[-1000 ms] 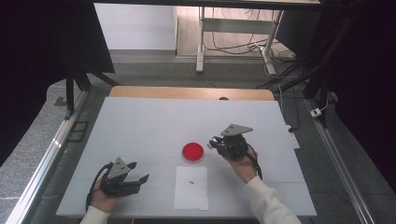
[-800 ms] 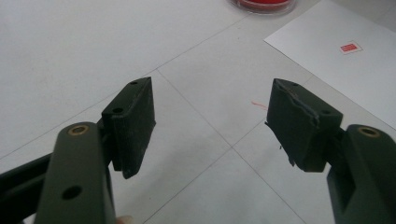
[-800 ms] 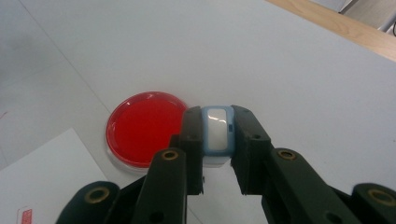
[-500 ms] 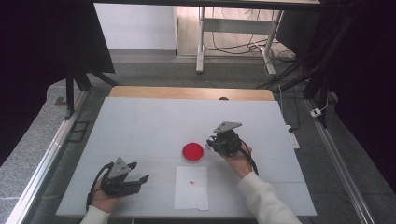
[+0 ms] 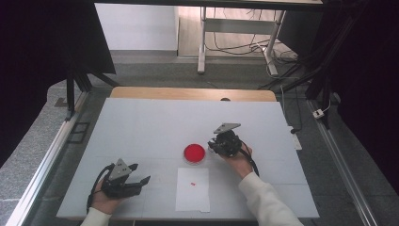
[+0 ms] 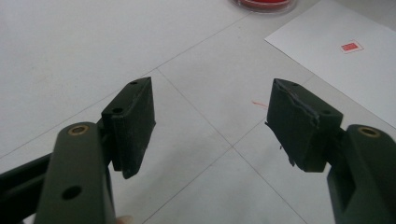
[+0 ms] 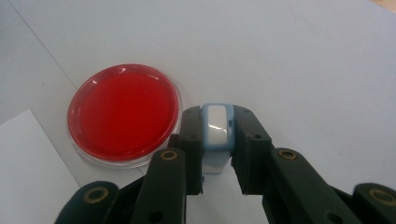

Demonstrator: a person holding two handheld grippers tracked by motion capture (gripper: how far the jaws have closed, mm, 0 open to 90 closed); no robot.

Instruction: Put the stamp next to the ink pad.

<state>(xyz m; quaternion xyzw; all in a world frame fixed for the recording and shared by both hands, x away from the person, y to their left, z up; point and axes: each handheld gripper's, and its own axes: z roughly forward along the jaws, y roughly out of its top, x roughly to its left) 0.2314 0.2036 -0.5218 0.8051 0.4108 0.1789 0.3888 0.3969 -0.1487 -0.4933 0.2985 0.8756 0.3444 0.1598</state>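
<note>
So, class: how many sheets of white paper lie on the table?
1. The paper lies near the table's front edge, just in front of the red dish, with a small red mark on it.

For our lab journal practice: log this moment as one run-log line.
right claw: shut on blue-white stamp | beside red dish | left claw: open, nothing between | paper sheet: flat, small red mark

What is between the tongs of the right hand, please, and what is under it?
The right tongs are shut on a small blue and white stamp, beside the red ink pad. The stamp's lower face and the table under it are covered.
</note>
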